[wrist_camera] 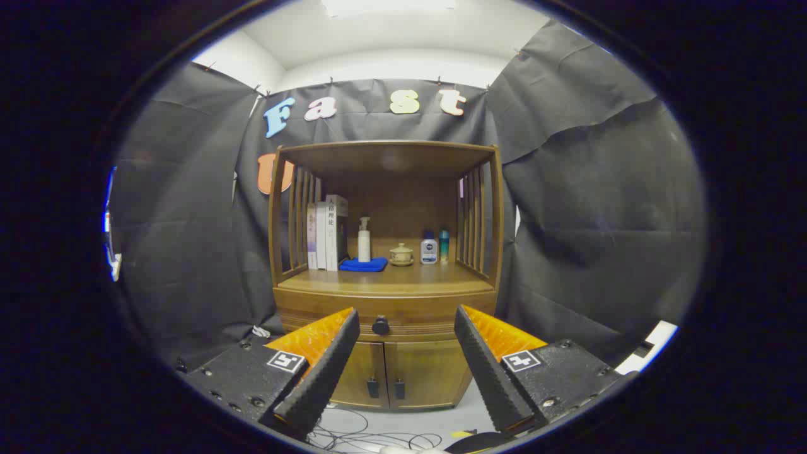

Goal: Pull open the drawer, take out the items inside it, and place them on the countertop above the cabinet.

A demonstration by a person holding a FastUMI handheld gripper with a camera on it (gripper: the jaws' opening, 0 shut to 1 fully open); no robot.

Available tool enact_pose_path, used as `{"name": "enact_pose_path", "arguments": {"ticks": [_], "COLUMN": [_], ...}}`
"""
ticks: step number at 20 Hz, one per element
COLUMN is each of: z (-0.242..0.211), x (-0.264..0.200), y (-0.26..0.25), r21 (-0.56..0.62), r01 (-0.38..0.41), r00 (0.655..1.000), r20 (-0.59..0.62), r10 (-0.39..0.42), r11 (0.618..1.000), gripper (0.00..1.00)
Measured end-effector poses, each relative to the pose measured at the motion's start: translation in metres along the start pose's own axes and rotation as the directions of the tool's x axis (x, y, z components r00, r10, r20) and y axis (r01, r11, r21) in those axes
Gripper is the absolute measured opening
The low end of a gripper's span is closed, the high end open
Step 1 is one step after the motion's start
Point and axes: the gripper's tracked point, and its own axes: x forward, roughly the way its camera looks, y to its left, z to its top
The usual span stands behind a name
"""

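A wooden cabinet [384, 296] stands ahead against the booth wall. Its drawer [403, 317] sits closed under the countertop [391, 280], with a dark round knob [381, 325] at its middle. My gripper [406, 328] is open and empty, some way back from the cabinet; the knob shows between the fingers, nearer the left one. The drawer's contents are hidden.
On the countertop stand several books [326, 232], a white pump bottle [364, 239] on a blue cloth [364, 265], a small lidded pot [401, 255] and two small bottles [435, 247]. Two cabinet doors [397, 375] are below the drawer. Cables [353, 432] lie on the floor.
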Motion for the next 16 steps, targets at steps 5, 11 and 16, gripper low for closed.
{"name": "enact_pose_path", "arguments": {"ticks": [5,11,16], "z": [0.004,0.007,0.01], "x": [0.0,0.003,0.02], "y": [0.003,0.007,0.014], "r21": [0.002,-0.004,-0.007], "r01": [-0.006,-0.014,-0.028], "r00": [1.0,1.0,1.0], "r20": [0.004,0.008,0.012], "r10": [0.006,0.014,0.028], "r11": [1.0,1.0,1.0], "gripper": [0.99,0.99,0.99]}}
